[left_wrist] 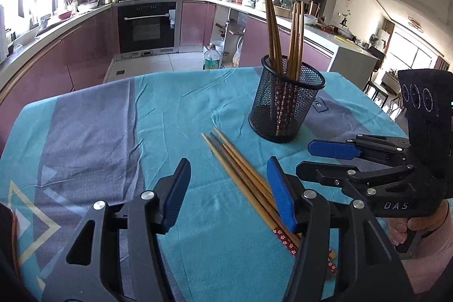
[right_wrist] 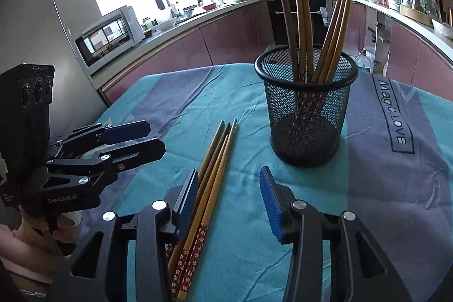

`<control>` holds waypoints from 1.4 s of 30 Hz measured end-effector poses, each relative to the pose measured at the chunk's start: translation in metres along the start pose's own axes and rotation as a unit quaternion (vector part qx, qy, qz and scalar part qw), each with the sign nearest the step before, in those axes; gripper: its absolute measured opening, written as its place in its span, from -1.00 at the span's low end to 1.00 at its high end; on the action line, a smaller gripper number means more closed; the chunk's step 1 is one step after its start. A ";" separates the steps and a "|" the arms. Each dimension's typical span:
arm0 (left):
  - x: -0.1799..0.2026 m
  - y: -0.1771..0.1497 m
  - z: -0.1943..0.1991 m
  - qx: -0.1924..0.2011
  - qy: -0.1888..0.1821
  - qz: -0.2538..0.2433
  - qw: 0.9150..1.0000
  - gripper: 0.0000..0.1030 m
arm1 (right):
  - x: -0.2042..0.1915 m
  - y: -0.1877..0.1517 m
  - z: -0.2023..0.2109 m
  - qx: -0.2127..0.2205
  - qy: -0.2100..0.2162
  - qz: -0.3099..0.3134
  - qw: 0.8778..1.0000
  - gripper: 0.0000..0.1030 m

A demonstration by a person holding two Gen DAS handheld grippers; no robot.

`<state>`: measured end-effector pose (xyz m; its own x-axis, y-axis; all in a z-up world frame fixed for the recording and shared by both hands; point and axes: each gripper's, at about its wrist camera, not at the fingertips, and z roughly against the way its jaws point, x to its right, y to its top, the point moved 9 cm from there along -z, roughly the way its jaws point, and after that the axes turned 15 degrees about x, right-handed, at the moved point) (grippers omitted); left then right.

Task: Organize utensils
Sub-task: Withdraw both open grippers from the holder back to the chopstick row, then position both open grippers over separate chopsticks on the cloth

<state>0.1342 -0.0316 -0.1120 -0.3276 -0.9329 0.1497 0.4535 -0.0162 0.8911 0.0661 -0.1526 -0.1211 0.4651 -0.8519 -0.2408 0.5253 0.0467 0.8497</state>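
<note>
Right wrist: tablecloth (right_wrist: 396,188) lettering "Magic.LOVE"

A: What covers the table (left_wrist: 93,115)?

B: A teal and grey-purple cloth (right_wrist: 396,188), creased, with printed lettering near the right edge.

A: And on it?

B: A black mesh cup (right_wrist: 307,115) stands upright toward the far edge, holding chopsticks. A bundle of loose chopsticks (right_wrist: 209,183) lies flat nearer the front edge, just beside the cup.

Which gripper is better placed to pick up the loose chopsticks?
Probably the right gripper: the loose chopsticks lie between its open fingers, against one pad. They sit beside the left gripper.
</note>
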 end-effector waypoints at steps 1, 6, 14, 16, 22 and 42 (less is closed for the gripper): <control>-0.001 -0.004 -0.001 -0.005 0.002 0.001 1.000 0.08 | 0.000 -0.002 0.000 -0.003 -0.001 0.001 1.000 -0.16; 0.001 -0.021 -0.007 -0.027 0.003 0.003 1.000 0.08 | -0.001 -0.013 -0.005 -0.019 -0.005 0.000 1.000 -0.16; 0.008 -0.036 -0.015 -0.049 -0.002 0.002 0.999 0.10 | -0.003 -0.024 -0.010 -0.030 -0.011 0.003 0.999 -0.16; 0.008 -0.038 -0.016 -0.055 0.000 0.000 0.998 0.10 | -0.003 -0.025 -0.010 -0.031 -0.012 0.002 0.999 -0.16; 0.007 -0.050 -0.025 -0.082 -0.002 0.012 0.997 0.10 | -0.001 -0.029 -0.010 -0.033 -0.018 0.006 0.999 -0.16; 0.013 -0.053 -0.028 -0.085 0.006 -0.031 0.996 0.00 | -0.002 -0.034 -0.012 -0.038 -0.016 0.012 0.999 -0.17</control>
<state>0.1295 -0.0527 -0.1696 -0.3503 -0.9322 0.0913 0.5667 -0.1334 0.8130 0.0558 -0.1457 -0.1552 0.4554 -0.8665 -0.2042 0.5679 0.1061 0.8162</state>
